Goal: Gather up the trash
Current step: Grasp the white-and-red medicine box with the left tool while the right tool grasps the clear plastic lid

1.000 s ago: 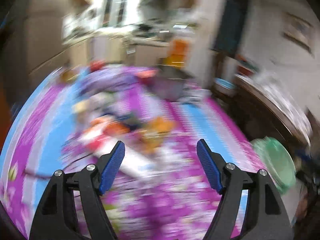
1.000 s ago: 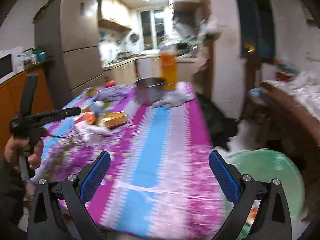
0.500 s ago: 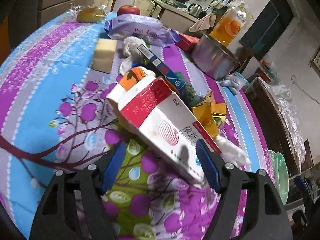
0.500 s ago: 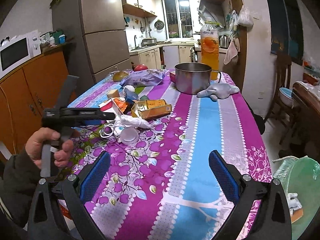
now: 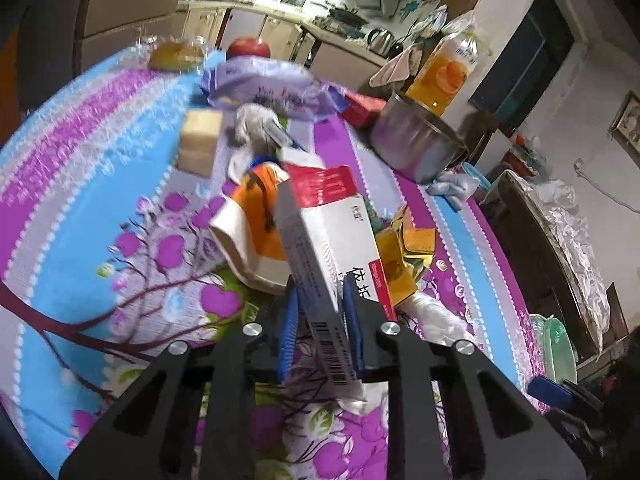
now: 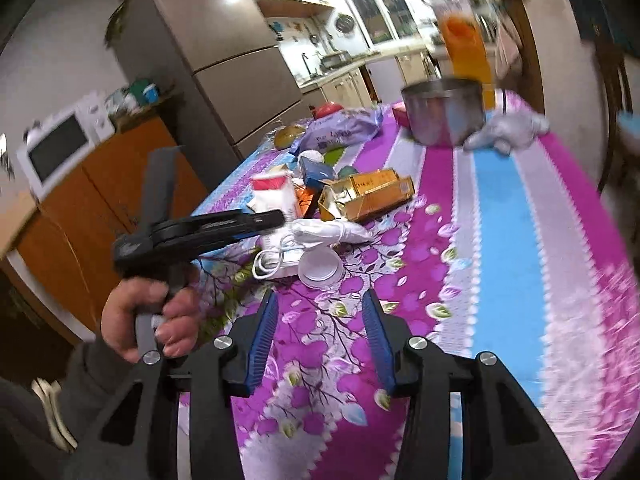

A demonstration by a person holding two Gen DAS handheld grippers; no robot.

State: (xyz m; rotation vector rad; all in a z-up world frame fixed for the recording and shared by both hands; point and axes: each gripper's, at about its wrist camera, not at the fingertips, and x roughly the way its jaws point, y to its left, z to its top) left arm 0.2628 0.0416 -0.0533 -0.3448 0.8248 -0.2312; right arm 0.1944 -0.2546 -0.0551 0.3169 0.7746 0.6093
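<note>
My left claw (image 5: 320, 320) is clamped on the red-and-white carton (image 5: 328, 240), pads pinching its narrow sides w/ the barcode end toward the cam; carton sits tilted over the trash pile on the tabletop (image 5: 80, 200), beside an orange-white wrapper (image 5: 256, 224). Right claw (image 6: 320, 340) hovers above the tabletop w/ pads partly apart, gripping nothing. Steel pot (image 6: 444, 112) sits at the far end, gold box (image 6: 372, 196) mid-pile.

Barcode on white-red carton (image 5: 332, 240)
</note>
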